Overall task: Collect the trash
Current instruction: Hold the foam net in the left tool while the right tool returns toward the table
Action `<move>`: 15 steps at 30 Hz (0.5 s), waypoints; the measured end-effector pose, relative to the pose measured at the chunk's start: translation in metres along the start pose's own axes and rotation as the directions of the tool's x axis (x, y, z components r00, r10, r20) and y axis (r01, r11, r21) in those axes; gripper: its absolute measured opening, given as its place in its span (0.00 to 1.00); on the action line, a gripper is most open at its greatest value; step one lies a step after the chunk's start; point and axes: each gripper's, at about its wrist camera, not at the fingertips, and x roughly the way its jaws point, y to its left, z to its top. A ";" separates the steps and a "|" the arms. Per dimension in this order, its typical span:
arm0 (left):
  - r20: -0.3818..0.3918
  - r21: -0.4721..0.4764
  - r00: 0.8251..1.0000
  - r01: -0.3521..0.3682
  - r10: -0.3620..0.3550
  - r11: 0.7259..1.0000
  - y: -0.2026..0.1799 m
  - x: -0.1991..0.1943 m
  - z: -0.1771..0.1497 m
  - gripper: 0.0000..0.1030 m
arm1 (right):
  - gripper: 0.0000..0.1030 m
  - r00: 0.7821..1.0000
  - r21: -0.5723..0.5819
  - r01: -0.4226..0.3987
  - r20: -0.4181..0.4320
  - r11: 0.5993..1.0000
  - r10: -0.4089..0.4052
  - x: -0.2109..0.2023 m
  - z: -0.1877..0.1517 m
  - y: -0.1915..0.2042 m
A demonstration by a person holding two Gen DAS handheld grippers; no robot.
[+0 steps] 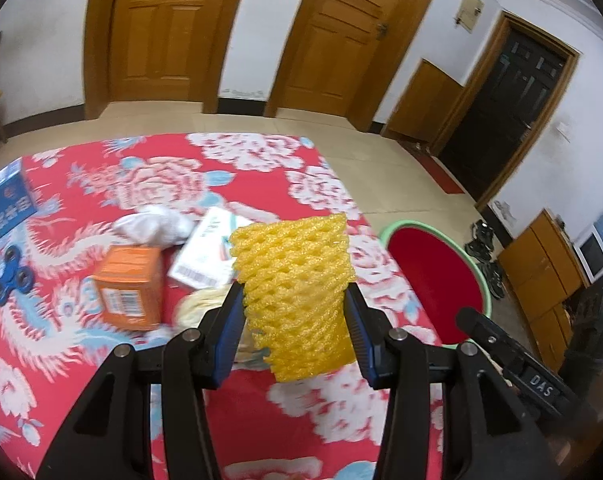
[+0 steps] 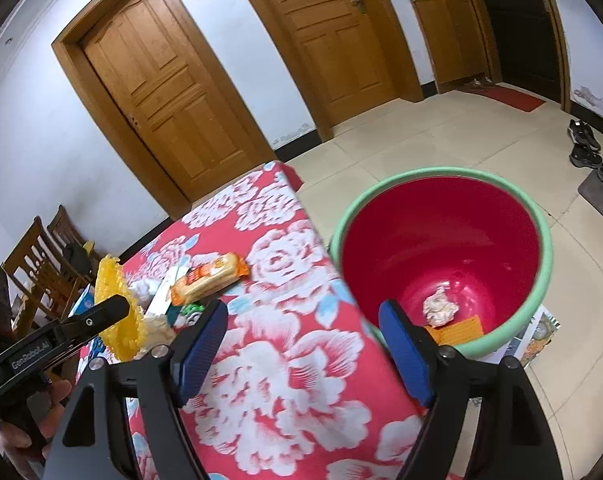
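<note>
A yellow foam fruit net (image 1: 293, 272) stands upright above the red floral tablecloth (image 1: 261, 168), with my left gripper (image 1: 293, 308) shut on it, its blue pads pressing both sides. Just off the table's right edge on the floor is a red bucket with a green rim (image 2: 441, 240); a crumpled paper ball (image 2: 440, 306) and an orange wrapper (image 2: 459, 330) lie at its bottom. My right gripper (image 2: 303, 312) is open and empty, straddling the table edge and the bucket's near rim. An orange-and-yellow snack packet (image 2: 207, 278) lies on the cloth.
An orange box (image 1: 129, 288), a white crumpled tissue (image 1: 157, 226), a white packet (image 1: 209, 252), a blue box (image 1: 7, 204) and a blue fidget spinner (image 1: 11, 276) lie on the table's left half. Wooden chairs (image 2: 41, 256) stand at the far left, shoes (image 2: 585, 144) on the tiled floor.
</note>
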 end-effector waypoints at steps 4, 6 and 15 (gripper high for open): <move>0.007 -0.032 1.000 -0.012 0.013 0.999 0.016 -0.003 -0.001 0.47 | 0.78 1.000 -0.012 -0.011 -0.016 1.000 0.011 0.006 -0.002 0.011; 0.008 -0.037 1.000 -0.012 0.012 0.999 0.020 -0.004 -0.001 0.47 | 0.78 1.000 -0.019 -0.015 -0.019 1.000 0.015 0.008 -0.004 0.015; -0.021 0.013 1.000 0.017 -0.017 1.000 -0.003 0.011 0.000 0.47 | 0.79 1.000 -0.010 0.003 0.009 1.000 -0.003 -0.002 -0.001 0.007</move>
